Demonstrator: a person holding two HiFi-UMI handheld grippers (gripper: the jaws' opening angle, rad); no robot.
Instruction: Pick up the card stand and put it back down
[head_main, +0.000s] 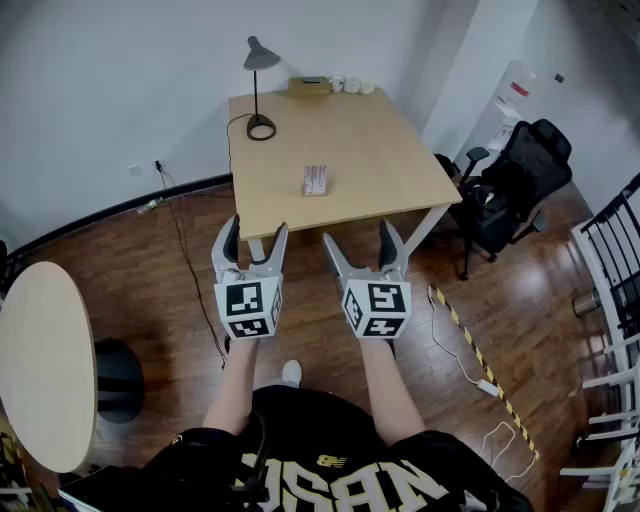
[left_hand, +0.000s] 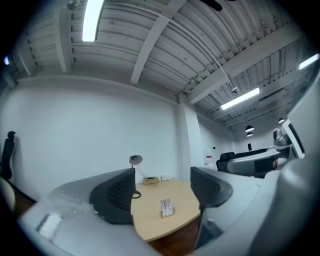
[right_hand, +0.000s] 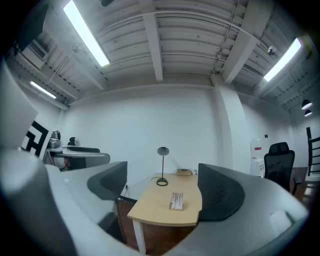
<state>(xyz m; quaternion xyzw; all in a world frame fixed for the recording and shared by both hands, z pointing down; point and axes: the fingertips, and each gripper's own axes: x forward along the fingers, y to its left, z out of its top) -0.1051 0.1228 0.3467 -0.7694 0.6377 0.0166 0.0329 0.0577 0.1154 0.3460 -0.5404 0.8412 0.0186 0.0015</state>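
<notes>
The card stand (head_main: 315, 180) is a small upright holder with pale cards, standing near the front middle of the wooden table (head_main: 390, 160). It also shows in the left gripper view (left_hand: 166, 207) and the right gripper view (right_hand: 176, 201), far off between the jaws. My left gripper (head_main: 254, 237) and right gripper (head_main: 363, 244) are held side by side in front of the table's near edge, above the floor. Both stand open with nothing between their jaws, well short of the stand.
A black desk lamp (head_main: 258, 85) stands at the table's back left, with a tissue box (head_main: 309, 86) and small white items at the back edge. A black office chair (head_main: 515, 185) sits to the right, a round table (head_main: 40, 365) to the left, cables on the floor (head_main: 470, 345).
</notes>
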